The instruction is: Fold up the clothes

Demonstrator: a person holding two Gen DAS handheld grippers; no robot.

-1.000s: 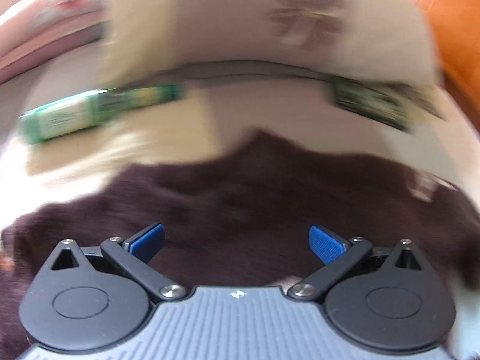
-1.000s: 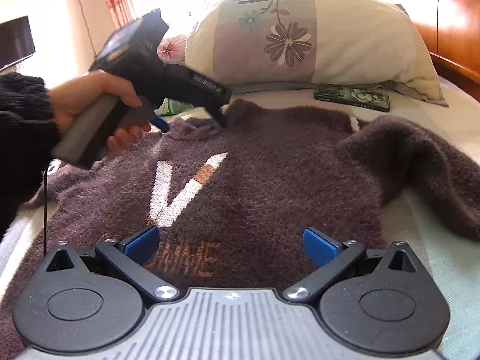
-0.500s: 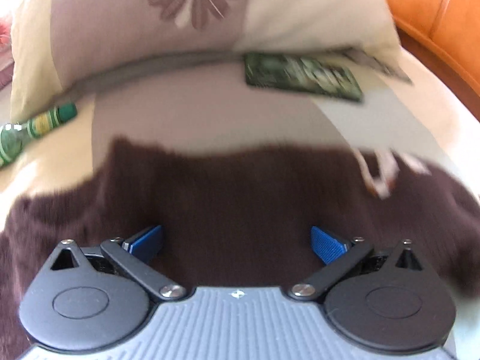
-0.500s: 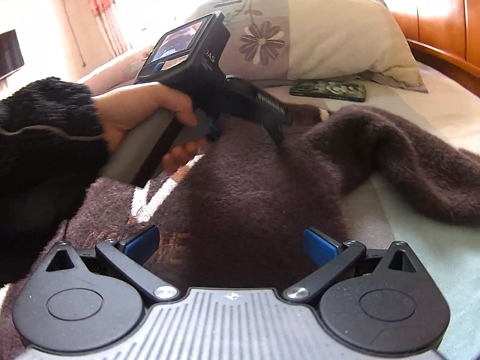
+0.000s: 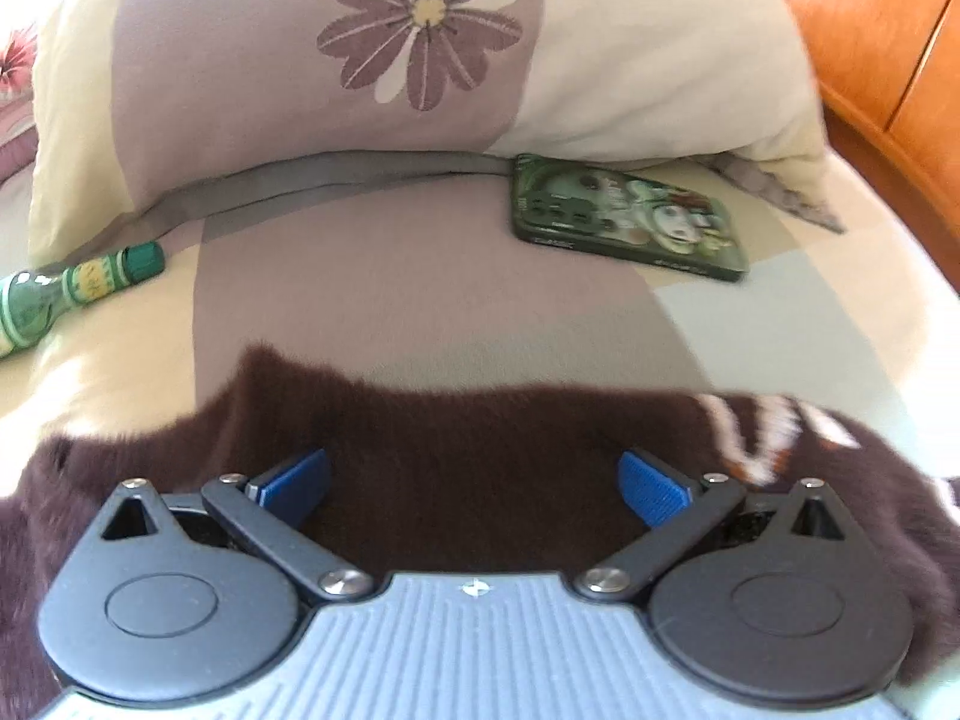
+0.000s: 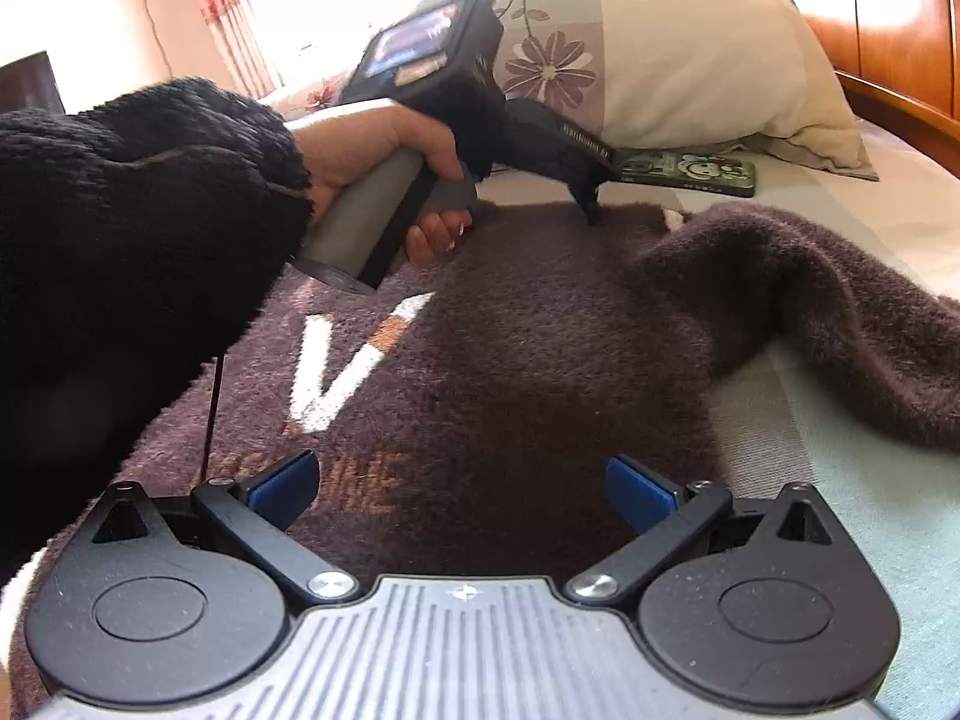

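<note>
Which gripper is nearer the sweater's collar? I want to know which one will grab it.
Left. The left gripper hangs open right at the collar edge of the sweater; the right gripper sits open further down, over the lower chest lettering.

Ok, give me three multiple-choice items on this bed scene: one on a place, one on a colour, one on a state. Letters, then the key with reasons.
1. Where does the green tin lie?
A. on the sweater
B. on the sheet by the flowered pillow
C. in a gripper

2. What colour is the sweater?
A. dark brown
B. red
C. white

3. How is the left gripper?
A. shut on the sweater's collar
B. shut on the green bottle
C. open over the sweater

Key: 1 B, the tin sits on bare sheet at the pillow's lower edge. 2 A, brown fuzzy knit with a white V. 3 C, its blue pads stand wide apart with nothing between.
</note>
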